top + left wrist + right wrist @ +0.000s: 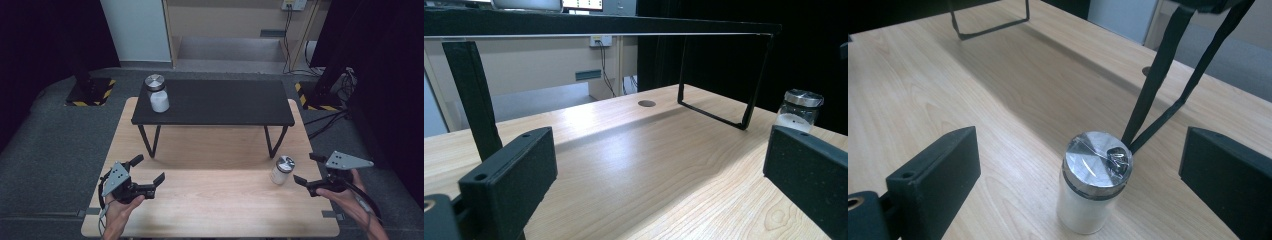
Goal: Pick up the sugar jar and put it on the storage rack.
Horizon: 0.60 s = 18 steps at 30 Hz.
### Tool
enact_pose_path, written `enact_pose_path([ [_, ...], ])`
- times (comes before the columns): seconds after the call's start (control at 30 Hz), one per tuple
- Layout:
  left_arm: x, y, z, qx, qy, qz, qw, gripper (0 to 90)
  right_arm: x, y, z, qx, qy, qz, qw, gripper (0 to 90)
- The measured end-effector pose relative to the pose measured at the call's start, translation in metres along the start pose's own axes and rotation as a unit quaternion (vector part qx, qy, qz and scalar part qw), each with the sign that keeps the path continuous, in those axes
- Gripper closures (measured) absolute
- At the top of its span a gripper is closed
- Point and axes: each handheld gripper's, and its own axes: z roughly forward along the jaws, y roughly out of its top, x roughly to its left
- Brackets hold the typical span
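Both grippers, left gripper (150, 175) and right gripper (306, 172), have wide jaws holding nothing; a jar (1094, 186) stands on the tabletop (210, 200) just beside the right gripper.

Black left hand-held gripper (148, 170), black right hand-held gripper (306, 169), grey triangular top plates, trailing cables

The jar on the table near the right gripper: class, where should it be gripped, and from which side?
Grip the jar across its round white body below the metal lid, coming level from the right gripper side. It stands upright, already between the open jaws.
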Motion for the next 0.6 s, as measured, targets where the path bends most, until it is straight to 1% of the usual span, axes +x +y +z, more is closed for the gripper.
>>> enact_pose_path([
  [0.4,0.000,0.000,0.000,0.001,-0.001,0.001,1.0000,0.0,-0.008,-0.006,0.026,0.014,0.001,0.003,0.9999,3.5],
  [0.6,0.001,0.000,0.000,0.000,-0.001,0.000,1.0000,0.0,-0.012,-0.011,0.038,0.019,0.001,0.013,0.9997,3.9],
])
